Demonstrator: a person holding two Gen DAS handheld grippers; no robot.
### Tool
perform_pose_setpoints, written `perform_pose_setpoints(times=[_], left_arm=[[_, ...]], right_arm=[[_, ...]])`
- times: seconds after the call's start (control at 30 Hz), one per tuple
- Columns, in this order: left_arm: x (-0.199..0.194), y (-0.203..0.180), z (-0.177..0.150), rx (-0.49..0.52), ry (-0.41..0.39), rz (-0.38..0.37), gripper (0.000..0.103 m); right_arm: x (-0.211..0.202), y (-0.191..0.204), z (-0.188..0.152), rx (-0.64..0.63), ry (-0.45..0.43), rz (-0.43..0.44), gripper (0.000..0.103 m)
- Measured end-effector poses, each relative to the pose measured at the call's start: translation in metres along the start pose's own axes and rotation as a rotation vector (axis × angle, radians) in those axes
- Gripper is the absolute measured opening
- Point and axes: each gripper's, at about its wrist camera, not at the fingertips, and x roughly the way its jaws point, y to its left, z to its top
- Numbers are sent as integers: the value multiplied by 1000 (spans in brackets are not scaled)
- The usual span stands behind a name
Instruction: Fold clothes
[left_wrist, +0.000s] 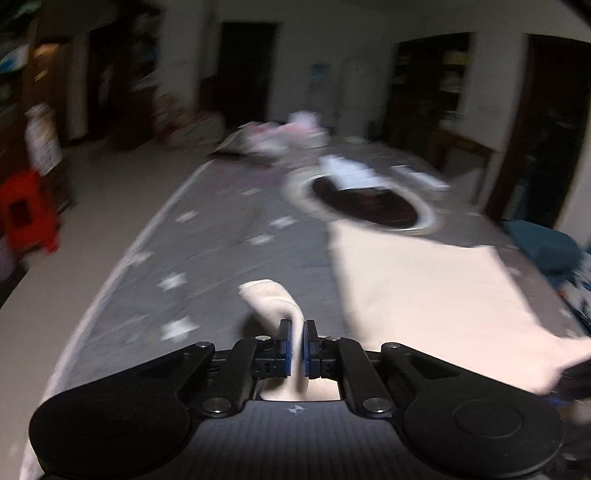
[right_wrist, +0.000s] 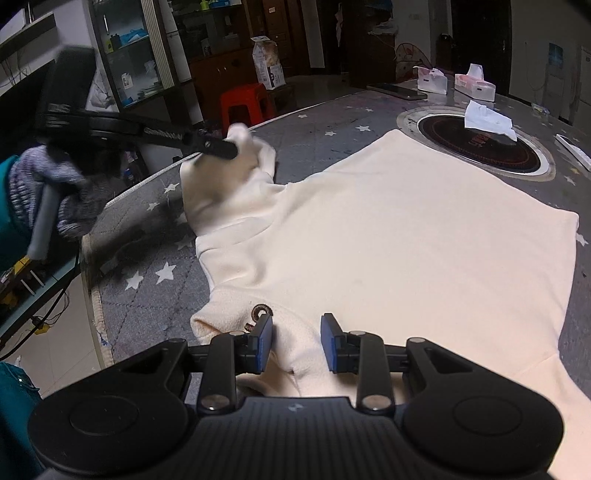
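At the far left of my right wrist view I see a glass-door cabinet (right_wrist: 147, 48) and, more to the middle, a red plastic stool (right_wrist: 245, 103) on the pale floor. A gloved hand (right_wrist: 55, 192) holds my left gripper (right_wrist: 229, 147), which is clenched on a sleeve (right_wrist: 221, 184) of the cream sweater (right_wrist: 406, 229) and holds it raised above the table. The left wrist view is blurred, but it shows the same cloth pinched between the blue pads (left_wrist: 286, 347).

The table has a grey cover with white stars (right_wrist: 162, 273). The sweater lies spread flat on it, from the near edge to the middle. My right gripper (right_wrist: 297, 343) is at the near edge, fingers apart, with a fold of the sweater between them; they do not press it.

Farther right, a round induction plate (right_wrist: 476, 146) is set in the table, with a crumpled tissue (right_wrist: 487, 120) on it. Two tissue packs (right_wrist: 474, 86) stand at the far side. Dark doorways are behind.
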Motion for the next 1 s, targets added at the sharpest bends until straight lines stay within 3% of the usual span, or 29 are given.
perform_pose_setpoints(times=[0.13, 0.23, 0.3, 0.53, 0.67, 0.77, 0.87, 1.0], left_arm=[[-4, -41, -9, 92, 26, -149, 7], [0, -62, -20, 139, 82, -231, 15], [-1, -69, -24, 164, 96, -242, 28], [4, -52, -8, 133, 76, -162, 32], [29, -54, -7, 139, 125, -143, 35], [40, -56, -11, 143, 138, -145, 33], [42, -56, -14, 143, 129, -138, 10], [23, -30, -5, 75, 50, -90, 5]], right_arm=[[0, 0, -1, 4, -4, 0, 28], [0, -1, -1, 6, -6, 1, 29], [0, -1, -1, 6, -7, 3, 29], [0, -2, -3, 12, -18, 10, 31], [0, 1, -4, 7, -23, 10, 36], [0, 2, -4, 0, -21, 8, 37], [0, 2, -4, 3, -19, 10, 37], [0, 2, -4, 2, -17, 10, 37]])
